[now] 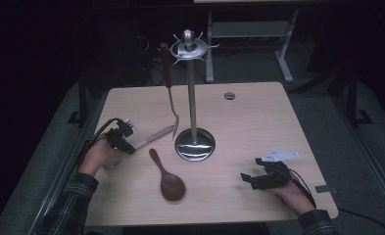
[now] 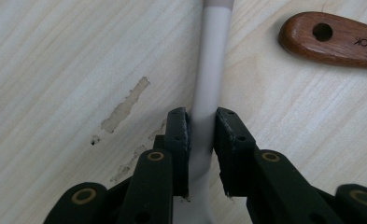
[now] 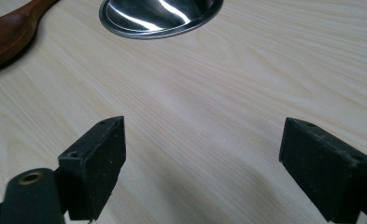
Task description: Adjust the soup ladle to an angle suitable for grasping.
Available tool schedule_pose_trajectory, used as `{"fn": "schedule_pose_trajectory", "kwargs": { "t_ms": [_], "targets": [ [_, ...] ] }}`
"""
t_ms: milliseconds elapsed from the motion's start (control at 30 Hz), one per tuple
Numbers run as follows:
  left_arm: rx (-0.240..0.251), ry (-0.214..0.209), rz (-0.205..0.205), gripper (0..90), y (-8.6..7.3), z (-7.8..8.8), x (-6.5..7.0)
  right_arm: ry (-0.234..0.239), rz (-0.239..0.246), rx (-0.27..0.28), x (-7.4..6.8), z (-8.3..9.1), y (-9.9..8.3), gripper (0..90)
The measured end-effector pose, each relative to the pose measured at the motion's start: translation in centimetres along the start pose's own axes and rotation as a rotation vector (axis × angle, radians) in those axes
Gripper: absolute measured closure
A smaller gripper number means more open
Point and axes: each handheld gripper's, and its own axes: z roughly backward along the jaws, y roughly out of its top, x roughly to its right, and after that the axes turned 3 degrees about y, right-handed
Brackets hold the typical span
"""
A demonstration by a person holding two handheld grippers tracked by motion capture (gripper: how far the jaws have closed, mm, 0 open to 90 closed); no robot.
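A utensil with a pale grey handle (image 1: 153, 136) lies on the wooden table, pointing toward the base of a metal hanging stand (image 1: 195, 144). My left gripper (image 1: 126, 142) is shut on that handle (image 2: 214, 60), with a black pad pressed against each side of it (image 2: 201, 135). A dark wooden spoon (image 1: 170, 183) lies flat in front of the stand, and its handle end (image 2: 330, 39) sits just beyond the gripped handle. At the table's right front my right gripper (image 1: 249, 178) rests open (image 3: 202, 158), with bare tabletop between its jaws.
A utensil with a red-brown handle (image 1: 167, 68) hangs from the stand's top hooks, left of the pole (image 1: 192, 88). The stand's shiny base (image 3: 160, 16) and the spoon bowl (image 3: 8, 28) lie ahead of the right gripper. A round grommet (image 1: 229, 96) marks the table's far side.
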Motion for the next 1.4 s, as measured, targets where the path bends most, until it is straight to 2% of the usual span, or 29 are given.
{"fn": "schedule_pose_trajectory", "kwargs": {
  "t_ms": [100,133,267,367,400,567,767,900,1000,1100,1133,1200,1400],
  "targets": [
    [-0.006,-0.012,0.041,77.2,-0.1,0.0,0.0,0.0,0.0,0.0,0.0,0.0,0.0,14.4],
    [-0.007,-0.002,0.045,77.3,-0.2,0.1,0.0,0.0,0.0,0.0,0.0,0.0,0.0,14.4],
    [0.002,-0.016,0.081,77.3,-1.0,0.3,0.0,0.0,-0.001,-0.002,0.0,0.0,0.0,14.4],
    [0.012,-0.011,0.115,77.3,-1.8,0.5,0.2,0.0,-0.002,-0.002,0.0,0.0,0.0,14.4],
    [0.008,-0.006,0.111,77.3,-2.2,0.6,0.2,0.0,-0.001,-0.002,0.0,0.0,0.0,14.4],
    [0.016,-0.008,0.168,77.2,-4.1,1.2,0.9,0.0,-0.003,0.0,-0.1,0.0,0.0,14.4],
    [0.029,-0.003,0.179,76.3,-6.0,1.7,1.7,0.0,-0.003,0.0,-0.1,0.0,0.0,14.4],
    [0.06,-0.005,0.176,71.0,-5.8,2.0,1.4,0.003,-0.006,-0.002,-0.2,-0.1,0.0,14.4],
    [0.063,-0.01,0.154,69.5,-5.3,2.2,1.1,0.003,-0.008,-0.001,-0.2,-0.1,0.0,14.4],
    [0.081,-0.019,0.153,69.0,-4.0,2.2,1.0,0.0,-0.012,-0.003,-0.1,-0.1,0.0,14.4],
    [0.081,-0.019,0.153,68.7,-4.0,2.2,1.0,0.0,-0.012,-0.003,-0.1,-0.1,0.0,14.4],
    [0.071,-0.024,0.137,68.6,-2.9,1.8,1.0,0.003,-0.008,-0.003,-0.1,-0.1,0.0,14.4],
    [0.052,-0.016,0.137,70.7,-1.7,0.8,1.0,0.001,-0.006,0.0,0.0,0.0,0.0,14.4]
  ]
}}
